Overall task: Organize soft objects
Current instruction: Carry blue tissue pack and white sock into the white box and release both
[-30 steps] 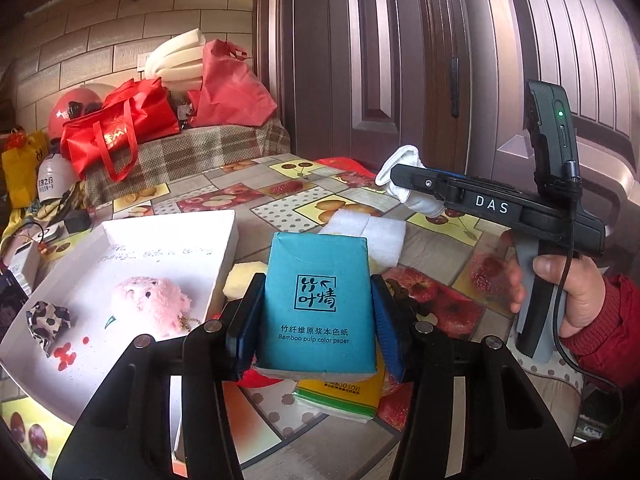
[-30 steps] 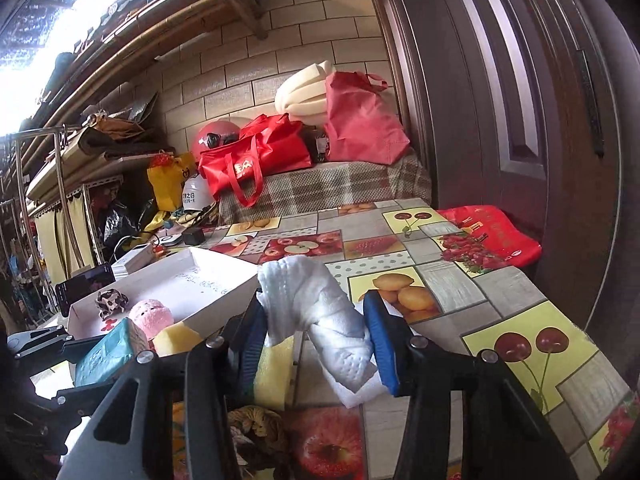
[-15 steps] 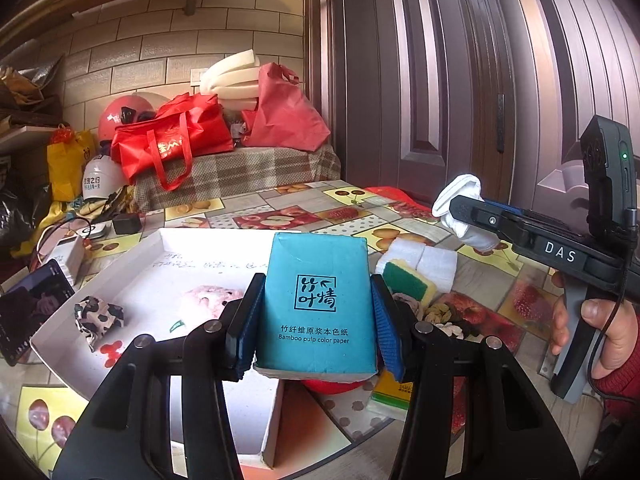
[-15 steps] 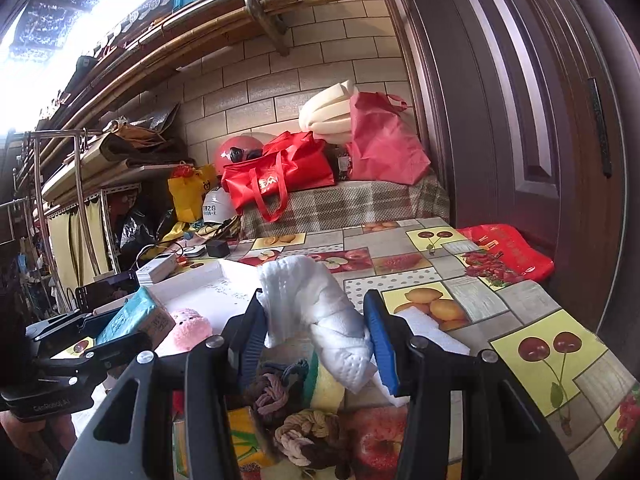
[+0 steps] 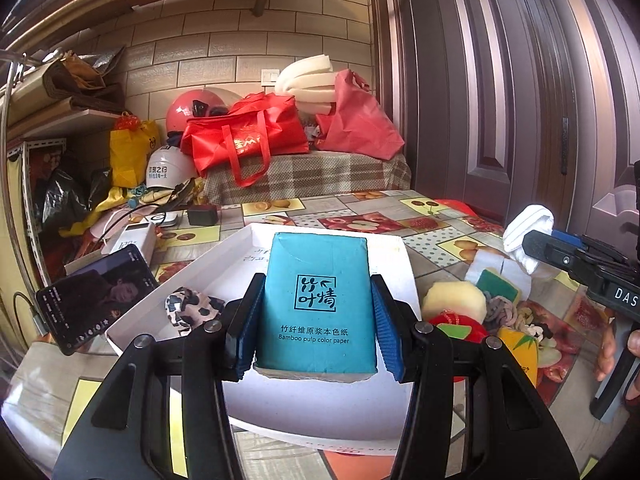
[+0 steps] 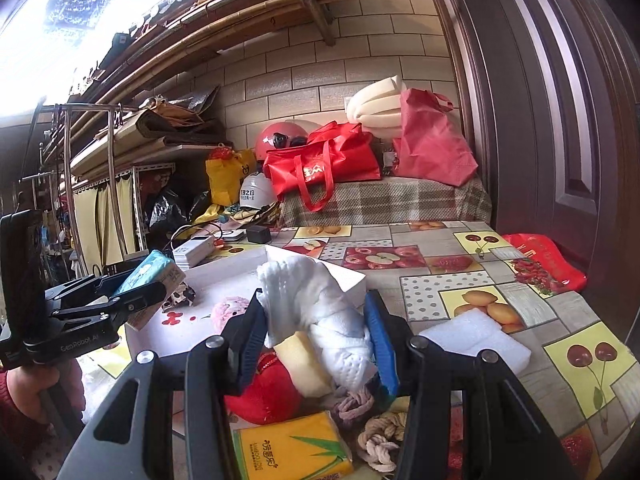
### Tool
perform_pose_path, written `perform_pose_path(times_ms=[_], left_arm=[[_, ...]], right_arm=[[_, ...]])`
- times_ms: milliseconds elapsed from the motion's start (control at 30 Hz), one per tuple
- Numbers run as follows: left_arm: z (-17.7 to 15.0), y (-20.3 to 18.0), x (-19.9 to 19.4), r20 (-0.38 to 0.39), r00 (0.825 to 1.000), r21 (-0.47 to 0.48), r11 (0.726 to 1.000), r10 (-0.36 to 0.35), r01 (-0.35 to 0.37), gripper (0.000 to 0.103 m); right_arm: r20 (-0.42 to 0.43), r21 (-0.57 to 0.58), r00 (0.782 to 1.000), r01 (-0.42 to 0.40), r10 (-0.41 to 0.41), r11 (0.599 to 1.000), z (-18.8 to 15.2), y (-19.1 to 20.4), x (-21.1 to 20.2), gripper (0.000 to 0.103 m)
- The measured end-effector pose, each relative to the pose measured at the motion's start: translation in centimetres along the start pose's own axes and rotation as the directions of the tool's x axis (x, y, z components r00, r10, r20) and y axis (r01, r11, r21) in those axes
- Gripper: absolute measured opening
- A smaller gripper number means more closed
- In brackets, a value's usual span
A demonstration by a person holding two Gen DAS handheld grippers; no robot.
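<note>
My left gripper (image 5: 316, 328) is shut on a teal tissue pack (image 5: 318, 300) and holds it above the white tray (image 5: 328, 404). The pack also shows in the right wrist view (image 6: 150, 276). My right gripper (image 6: 316, 340) is shut on a white cloth (image 6: 320, 308), held above a pile of soft things to the right of the tray; the cloth shows in the left wrist view (image 5: 528, 228). In the tray lie a spotted cloth (image 5: 192, 308) and a pink plush (image 6: 228, 308).
The pile holds a yellow sponge (image 5: 456, 300), a red plush (image 6: 264, 392), knotted ropes (image 6: 380, 440), a yellow tissue pack (image 6: 292, 448) and white foam (image 6: 476, 340). A phone (image 5: 96, 292) leans left of the tray. Red bags (image 5: 244, 140) sit behind the table.
My left gripper has carried the teal tissue pack left, from over the pile to over the tray. My right gripper with the white cloth has risen and drawn back a little.
</note>
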State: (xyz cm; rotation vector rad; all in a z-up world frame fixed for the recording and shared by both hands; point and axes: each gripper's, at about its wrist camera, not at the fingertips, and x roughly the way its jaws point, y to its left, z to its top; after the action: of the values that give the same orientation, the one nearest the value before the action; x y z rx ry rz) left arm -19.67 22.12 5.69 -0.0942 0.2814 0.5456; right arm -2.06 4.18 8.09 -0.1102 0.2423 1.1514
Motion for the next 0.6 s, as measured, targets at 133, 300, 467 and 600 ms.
perform_pose_path(times_ms=[133, 300, 467, 600], left_arm=[[-0.1, 1.6, 0.7, -0.022, 1.0, -0.025, 0.999, 0.021, -0.022, 0.05], [0.1, 2.3, 1.7, -0.031, 0.998, -0.004, 0.999, 0.046, -0.046, 0.05], [0.2, 3.7, 2.3, -0.027, 0.996, -0.032, 0.996, 0.082, -0.083, 0.05], [0.5, 4.8, 3.2, -0.033, 0.993, -0.044, 0.992, 0.113, -0.114, 0.05]], right_arm=[[-0.024, -0.034, 0.999, -0.045, 0.044, 0.998, 0.0, 2.0, 1.0, 0.048], [-0.082, -0.075, 0.991, -0.111, 0.105, 0.991, -0.2, 4.9, 3.1, 0.048], [-0.135, -0.105, 0.981, -0.156, 0.141, 0.982, -0.4, 7.3, 5.6, 0.048], [-0.185, -0.096, 0.967, -0.196, 0.175, 0.976, -0.3, 8.8, 7.8, 0.048]])
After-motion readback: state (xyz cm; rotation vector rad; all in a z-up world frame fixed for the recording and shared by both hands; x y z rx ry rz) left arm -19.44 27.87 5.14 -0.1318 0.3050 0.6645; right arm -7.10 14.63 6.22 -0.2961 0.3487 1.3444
